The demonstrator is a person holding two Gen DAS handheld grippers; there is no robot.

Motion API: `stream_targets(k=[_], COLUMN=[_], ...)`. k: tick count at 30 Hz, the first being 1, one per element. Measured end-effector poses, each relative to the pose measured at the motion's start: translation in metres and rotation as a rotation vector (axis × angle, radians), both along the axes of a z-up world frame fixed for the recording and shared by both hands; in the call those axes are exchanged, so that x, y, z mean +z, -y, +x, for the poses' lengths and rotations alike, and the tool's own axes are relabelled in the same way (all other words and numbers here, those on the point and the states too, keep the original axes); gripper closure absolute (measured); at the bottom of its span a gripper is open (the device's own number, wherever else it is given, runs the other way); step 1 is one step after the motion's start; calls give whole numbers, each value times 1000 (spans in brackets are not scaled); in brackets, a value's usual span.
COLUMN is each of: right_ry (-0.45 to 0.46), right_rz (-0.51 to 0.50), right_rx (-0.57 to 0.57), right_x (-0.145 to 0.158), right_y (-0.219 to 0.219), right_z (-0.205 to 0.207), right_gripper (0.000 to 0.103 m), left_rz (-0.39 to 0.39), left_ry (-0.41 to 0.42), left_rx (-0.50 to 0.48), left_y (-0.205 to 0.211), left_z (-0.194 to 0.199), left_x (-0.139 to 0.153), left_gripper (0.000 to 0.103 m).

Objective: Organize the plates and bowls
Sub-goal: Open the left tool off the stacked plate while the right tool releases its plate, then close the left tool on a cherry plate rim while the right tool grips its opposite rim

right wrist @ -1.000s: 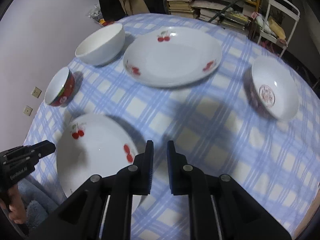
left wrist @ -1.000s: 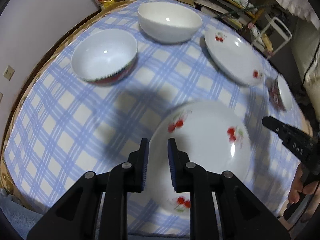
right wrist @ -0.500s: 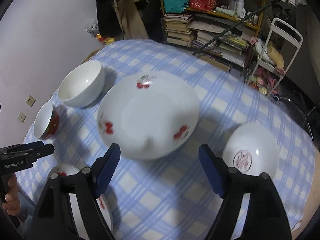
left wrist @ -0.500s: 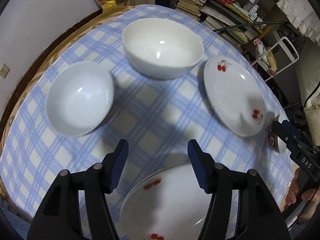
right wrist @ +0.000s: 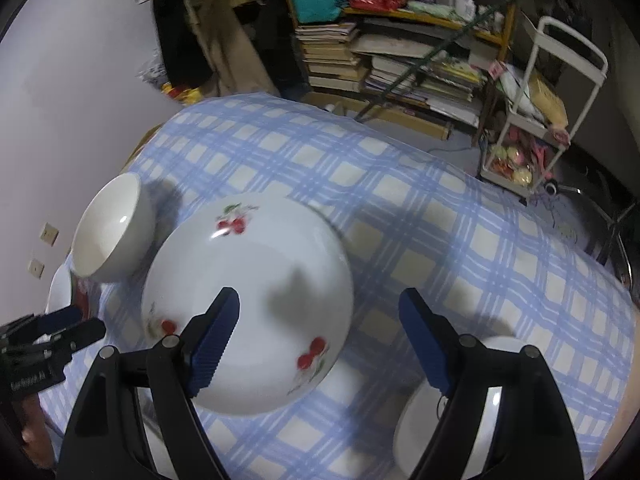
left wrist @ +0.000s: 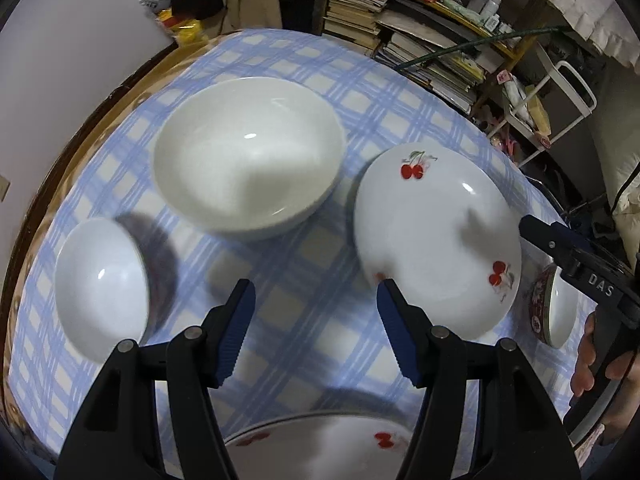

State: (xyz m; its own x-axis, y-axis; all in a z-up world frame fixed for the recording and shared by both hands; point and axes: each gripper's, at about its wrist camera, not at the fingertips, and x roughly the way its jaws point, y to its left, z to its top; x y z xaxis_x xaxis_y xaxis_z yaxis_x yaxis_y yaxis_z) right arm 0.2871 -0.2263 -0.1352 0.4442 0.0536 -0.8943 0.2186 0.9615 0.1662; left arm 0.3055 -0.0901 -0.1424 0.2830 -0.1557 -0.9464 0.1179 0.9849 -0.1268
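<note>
My left gripper hangs open over bare tablecloth with nothing between its fingers. Ahead of it stands a large white bowl. A small bowl, white inside and red outside, sits to its left, and a cherry-patterned plate to its right. A second cherry plate lies beneath the gripper at the bottom edge. My right gripper is open and empty above the cherry plate, its left finger over the plate. Partly hidden by its right finger is a small white bowl. The large white bowl stands at the left.
The round table wears a blue checked cloth. A red-sided bowl sits at the right edge, beside a hand on the other gripper. Shelves of books and a white cart stand beyond the table.
Both grippers have gone from shut to open. Both have moved toward the far side of the table, so the near cherry plate has slid to the bottom of the left view.
</note>
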Motion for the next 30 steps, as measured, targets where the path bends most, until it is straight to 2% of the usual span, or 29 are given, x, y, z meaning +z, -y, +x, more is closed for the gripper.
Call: stream_targets(k=[5, 10, 14, 15, 17, 18, 19, 21, 28, 30], right_ry=[-73, -111, -134, -131, -139, -149, -161, -162, -176, -177], right_rz=[-18, 18, 71, 74, 89, 106, 136, 177, 176, 159], right_rx=[1, 14, -2, 0, 6, 9, 10, 14, 25, 28], right_x=[-19, -32, -40, -41, -45, -47, -50, -53, -54, -53], right_y=[14, 20, 24, 24, 24, 25, 26, 28, 25, 24], right_z=[13, 17, 21, 22, 25, 27, 28, 29, 34, 33], right_gripper=[17, 17, 22, 29, 47, 66, 89, 91, 90, 89], left_rz=[-23, -20, -17, -27, -55, -67, -65, -60, -119, -89], left_ry=[-43, -73, -39, -31, -30, -33, -38, -37, -101, -112], left_rx=[-40, -42, -59, -61, -58, -59, -56, -50, 22, -12], left_y=[18, 27, 34, 35, 35, 35, 34, 34, 28, 32], left_z=[13, 21, 22, 22, 24, 26, 27, 30, 42, 43], left_x=[-11, -30, -37, -38, -41, -42, -44, -46, -60, -58], left_gripper=[41, 41, 44, 47, 68, 81, 85, 88, 90, 88])
